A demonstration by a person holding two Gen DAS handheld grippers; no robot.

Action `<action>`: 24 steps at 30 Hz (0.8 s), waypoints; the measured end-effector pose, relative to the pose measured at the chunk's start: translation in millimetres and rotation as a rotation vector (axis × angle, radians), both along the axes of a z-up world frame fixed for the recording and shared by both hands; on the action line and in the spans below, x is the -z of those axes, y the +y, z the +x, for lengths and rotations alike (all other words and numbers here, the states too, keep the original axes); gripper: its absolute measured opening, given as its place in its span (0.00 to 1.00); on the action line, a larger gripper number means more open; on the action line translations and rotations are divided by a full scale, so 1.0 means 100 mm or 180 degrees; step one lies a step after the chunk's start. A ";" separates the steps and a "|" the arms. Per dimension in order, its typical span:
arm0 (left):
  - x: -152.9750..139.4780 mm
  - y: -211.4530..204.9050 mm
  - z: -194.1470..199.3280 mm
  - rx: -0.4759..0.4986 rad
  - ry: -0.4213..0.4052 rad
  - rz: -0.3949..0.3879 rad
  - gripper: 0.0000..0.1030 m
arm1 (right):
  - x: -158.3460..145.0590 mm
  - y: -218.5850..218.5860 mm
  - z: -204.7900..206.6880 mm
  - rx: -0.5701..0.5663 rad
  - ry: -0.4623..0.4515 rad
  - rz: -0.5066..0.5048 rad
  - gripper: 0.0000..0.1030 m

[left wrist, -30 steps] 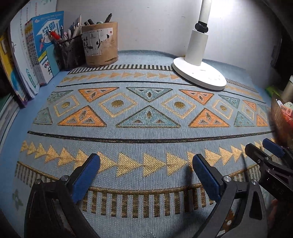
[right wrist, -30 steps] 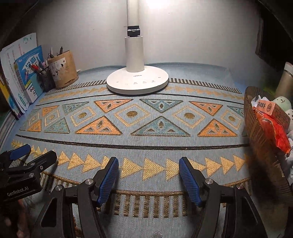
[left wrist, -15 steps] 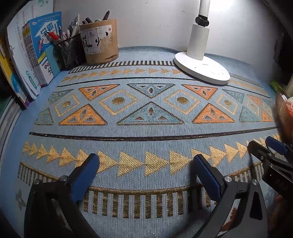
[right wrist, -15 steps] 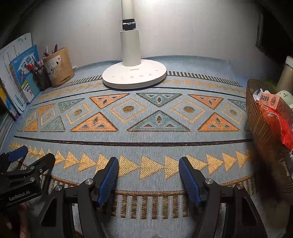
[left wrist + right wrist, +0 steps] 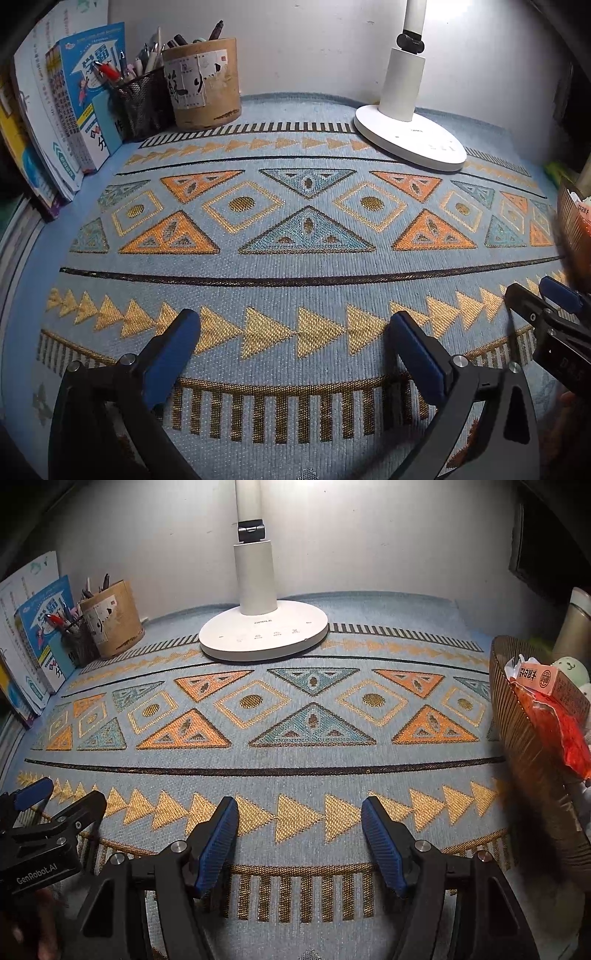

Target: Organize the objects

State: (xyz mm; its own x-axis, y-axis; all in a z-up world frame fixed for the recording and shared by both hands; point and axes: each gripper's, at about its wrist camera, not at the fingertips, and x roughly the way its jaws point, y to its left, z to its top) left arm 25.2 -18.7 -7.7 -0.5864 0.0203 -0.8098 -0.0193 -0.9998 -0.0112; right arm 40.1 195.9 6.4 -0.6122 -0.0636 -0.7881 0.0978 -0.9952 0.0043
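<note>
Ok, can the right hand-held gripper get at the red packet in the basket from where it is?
Probably yes. The right hand-held gripper is open and empty over the mat, and the red packet lies on top in the basket just to its right. It would likely need to clear the rim.

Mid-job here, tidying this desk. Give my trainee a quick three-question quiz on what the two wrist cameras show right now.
1. True or false: the left tool is clamped on a pen.
2. Which side of the right wrist view holds the brown basket? A) left B) right C) far centre
3. Fill in: the white lamp base stands on the patterned ____.

Key:
1. False. Its jaws stand open over bare mat, as do those of the right tool.
2. B. It sits at the right edge, with a red packet inside.
3. Mat. The base rests on the far part of the mat, near the wall.
</note>
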 end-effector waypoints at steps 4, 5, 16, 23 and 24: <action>0.00 0.01 0.00 0.0000 0.0000 -0.0003 0.99 | 0.01 0.00 -0.01 0.0003 -0.0015 0.0010 0.73; 0.00 0.01 0.00 -0.0001 0.0000 -0.0004 0.99 | 0.01 0.00 -0.01 0.0008 -0.0014 0.0010 0.75; 0.01 0.02 0.01 -0.0001 -0.0002 -0.0012 0.99 | 0.03 0.00 -0.01 0.0012 -0.0034 -0.0005 0.77; 0.02 0.03 0.01 -0.0004 -0.0002 -0.0015 1.00 | 0.03 0.02 -0.01 0.0019 -0.0052 -0.0041 0.82; 0.02 0.03 0.01 -0.0004 -0.0002 -0.0014 1.00 | 0.03 0.02 -0.01 0.0020 -0.0055 -0.0041 0.83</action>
State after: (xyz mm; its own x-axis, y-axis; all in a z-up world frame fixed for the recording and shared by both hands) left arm 26.0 -15.9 -9.3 -0.5860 0.0159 -0.8102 -0.0180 -0.9998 -0.0066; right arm 39.4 197.7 3.1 -0.5990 -0.0698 -0.7977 0.0913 -0.9957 0.0186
